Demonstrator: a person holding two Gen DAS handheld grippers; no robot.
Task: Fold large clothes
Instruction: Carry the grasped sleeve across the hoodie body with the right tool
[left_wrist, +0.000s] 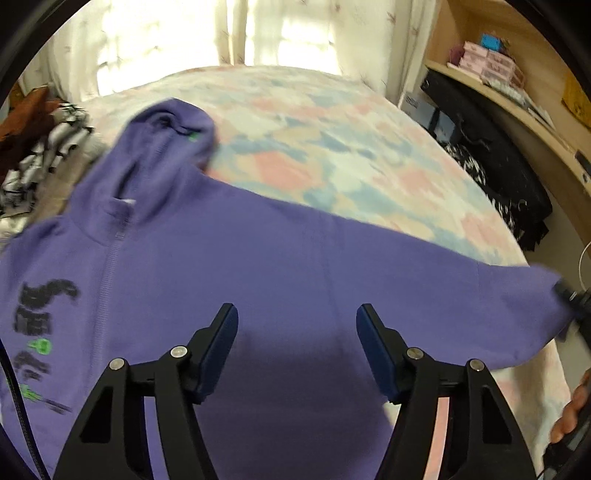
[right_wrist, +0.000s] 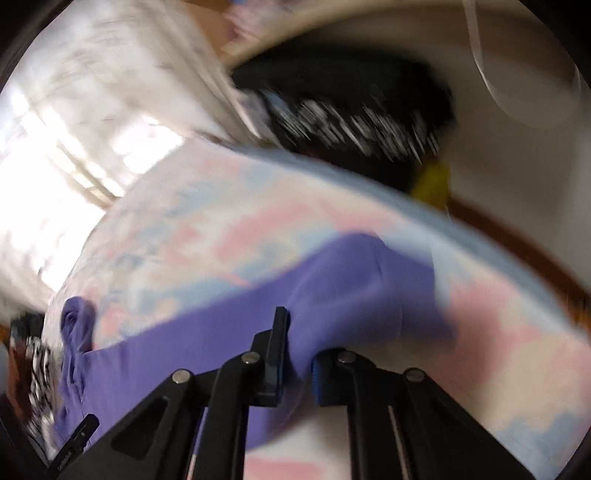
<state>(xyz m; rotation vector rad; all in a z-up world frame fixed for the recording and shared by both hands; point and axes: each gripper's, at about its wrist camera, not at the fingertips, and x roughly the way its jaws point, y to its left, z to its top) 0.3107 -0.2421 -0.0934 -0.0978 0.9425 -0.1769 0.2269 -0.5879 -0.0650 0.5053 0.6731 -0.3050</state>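
A purple zip hoodie (left_wrist: 229, 266) lies face up on the bed (left_wrist: 332, 155), hood (left_wrist: 166, 136) toward the far side, black and green print on its left chest. My left gripper (left_wrist: 297, 317) is open and empty, hovering over the hoodie's body. The hoodie's sleeve (left_wrist: 498, 295) stretches to the right, where my right gripper (left_wrist: 569, 295) grips its cuff. In the blurred right wrist view, my right gripper (right_wrist: 301, 332) is shut on the purple sleeve (right_wrist: 351, 288), which bunches between the fingers above the bedspread (right_wrist: 498, 314).
The bedspread has pink, blue and cream patches. Piled clothes (left_wrist: 40, 147) lie at the left of the bed. A wooden desk (left_wrist: 517, 103) with boxes and dark clothes (left_wrist: 491, 173) stands at the right. Curtains (left_wrist: 221, 33) hang behind.
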